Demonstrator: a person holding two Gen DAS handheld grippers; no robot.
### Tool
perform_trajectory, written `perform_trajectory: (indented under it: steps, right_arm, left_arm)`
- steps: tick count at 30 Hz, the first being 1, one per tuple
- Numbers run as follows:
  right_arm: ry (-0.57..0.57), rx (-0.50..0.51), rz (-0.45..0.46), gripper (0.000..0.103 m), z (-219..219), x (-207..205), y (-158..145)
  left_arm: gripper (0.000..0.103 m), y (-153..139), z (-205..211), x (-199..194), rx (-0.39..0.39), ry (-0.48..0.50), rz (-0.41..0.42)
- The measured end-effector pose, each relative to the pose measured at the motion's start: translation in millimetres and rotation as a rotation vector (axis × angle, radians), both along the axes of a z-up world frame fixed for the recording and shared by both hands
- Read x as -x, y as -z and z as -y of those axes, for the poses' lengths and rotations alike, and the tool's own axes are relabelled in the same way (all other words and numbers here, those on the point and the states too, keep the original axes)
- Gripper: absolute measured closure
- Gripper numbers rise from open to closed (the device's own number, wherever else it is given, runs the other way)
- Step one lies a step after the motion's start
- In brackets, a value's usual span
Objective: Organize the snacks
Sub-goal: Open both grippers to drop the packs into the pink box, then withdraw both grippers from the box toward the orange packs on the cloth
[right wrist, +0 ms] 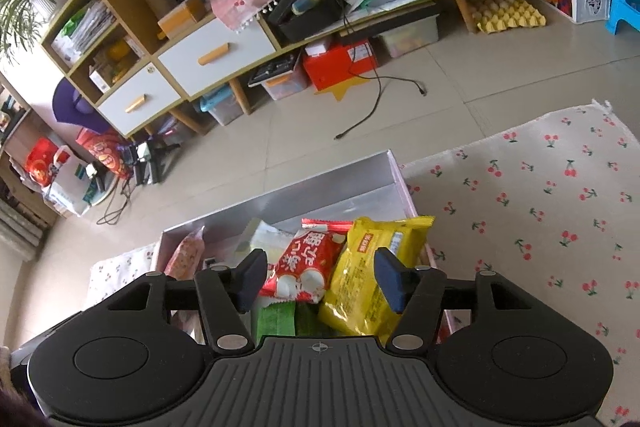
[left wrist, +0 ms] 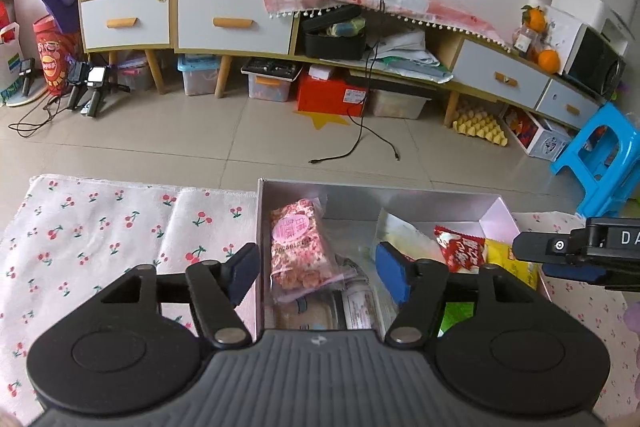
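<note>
Silver box (left wrist: pixel 400 199) holding pink (left wrist: pixel 296 247), red (right wrist: pixel 304 263), yellow snack packets (right wrist: pixel 368 287), both grippers' fingers apart, empty.

The far part of the silver box (left wrist: pixel 400 201) is bare, so a gripper can come down there. The near part is crowded: a pink snack bag (left wrist: pixel 298 247) at the left wall, a red packet (right wrist: pixel 306 261) and a yellow packet (right wrist: pixel 368 283) (leaning on each other) at the right. The cherry-print cloth (right wrist: pixel 540 227) on both sides of the box is free.
</note>
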State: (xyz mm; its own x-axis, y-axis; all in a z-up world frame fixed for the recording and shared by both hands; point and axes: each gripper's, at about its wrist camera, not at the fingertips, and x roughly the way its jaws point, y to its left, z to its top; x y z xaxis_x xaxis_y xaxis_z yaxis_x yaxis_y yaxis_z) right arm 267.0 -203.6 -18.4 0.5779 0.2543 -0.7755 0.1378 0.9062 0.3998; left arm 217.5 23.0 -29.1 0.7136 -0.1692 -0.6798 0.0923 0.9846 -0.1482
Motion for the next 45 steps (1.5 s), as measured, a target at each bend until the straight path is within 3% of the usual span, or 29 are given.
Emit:
perform_trajectory:
  steps: [3, 12, 22, 33, 39, 42, 45]
  right_arm:
    - [0.005, -0.008, 0.002, 0.035, 5, 12, -6]
    - [-0.011, 0.016, -0.002, 0.027, 17, 55, -22]
    - [-0.027, 0.075, -0.003, 0.017, 28, 97, -35]
    - [-0.091, 0.172, 0.027, 0.012, 27, 134, -34]
    - [-0.071, 0.190, 0.029, 0.011, 35, 148, -13]
    - [-0.063, 0.193, -0.040, 0.011, 41, 147, 5]
    - [-0.064, 0.243, -0.061, 0.011, 45, 146, 12]
  left_arm:
    - [0.039, -4, 0, 7, -0.004, -0.002, -0.007]
    - [0.019, -21, 9, 37, -0.082, 0.014, -0.014]
    - [0.004, -21, 14, 71, -0.035, 0.012, -0.052]
    - [0.001, -4, 23, 95, -0.070, 0.013, -0.111]
    - [0.001, 10, 20, 108, -0.065, -0.034, -0.127]
    - [0.001, 14, 24, 114, -0.076, -0.065, -0.127]
    - [0.001, 16, 32, 116, -0.076, -0.014, -0.127]
